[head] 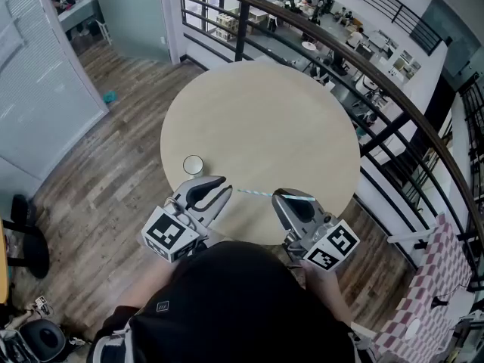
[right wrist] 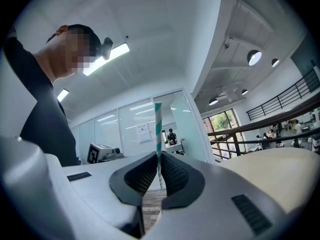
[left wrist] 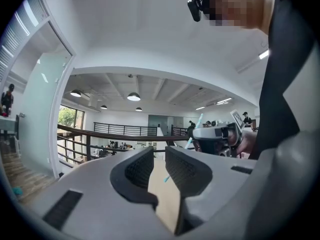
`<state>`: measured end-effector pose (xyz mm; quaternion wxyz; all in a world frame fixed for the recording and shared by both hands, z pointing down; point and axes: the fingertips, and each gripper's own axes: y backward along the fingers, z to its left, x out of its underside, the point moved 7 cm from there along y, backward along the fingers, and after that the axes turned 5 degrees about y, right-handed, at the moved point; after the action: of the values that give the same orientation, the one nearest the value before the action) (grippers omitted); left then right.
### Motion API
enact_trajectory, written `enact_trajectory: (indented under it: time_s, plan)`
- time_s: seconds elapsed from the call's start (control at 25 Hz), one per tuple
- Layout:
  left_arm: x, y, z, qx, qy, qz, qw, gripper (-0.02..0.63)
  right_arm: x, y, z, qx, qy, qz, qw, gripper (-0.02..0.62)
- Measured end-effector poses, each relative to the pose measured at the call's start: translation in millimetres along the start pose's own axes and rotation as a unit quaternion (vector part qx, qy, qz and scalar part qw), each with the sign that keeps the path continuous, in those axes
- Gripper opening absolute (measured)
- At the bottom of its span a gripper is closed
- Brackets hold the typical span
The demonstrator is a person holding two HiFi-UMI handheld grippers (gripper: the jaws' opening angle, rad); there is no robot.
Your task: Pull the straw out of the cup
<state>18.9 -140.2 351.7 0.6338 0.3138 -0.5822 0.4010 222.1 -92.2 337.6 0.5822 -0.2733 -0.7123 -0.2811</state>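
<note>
1. Head view: the round counter (head: 257, 119) carries the cup (head: 193, 165) near its near-left edge.
2. The left gripper (head: 218, 186) hangs just beside the cup, its jaws parted with nothing between them.
3. The right gripper (head: 283, 196), over the near edge, has its jaws pinched narrow on the straw (head: 257, 193).
4. The straw's long axis runs level along the near edge. Its free end points toward the left gripper, apart from the cup, so extraction appears complete.

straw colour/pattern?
Teal and white stripes on the straw; clearest in the right gripper view.
</note>
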Motion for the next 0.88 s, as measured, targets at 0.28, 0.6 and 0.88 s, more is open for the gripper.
enact_trajectory:
  time_s: [0.28,0.6,0.88]
  plan:
    - [-1,2,4,0.0,0.0,0.0,1.0,0.077,-1,-1,-1,0.007,0.001,-0.003,1.0,0.038]
    - [5,5,3,0.002,0.006,-0.007,1.0,0.077,0,7,-6,0.021,-0.001,-0.007,1.0,0.038]
    - [6,10,5,0.001,0.008,-0.009,0.9999,0.069,1,2,1,0.014,-0.004,-0.007,1.0,0.038]
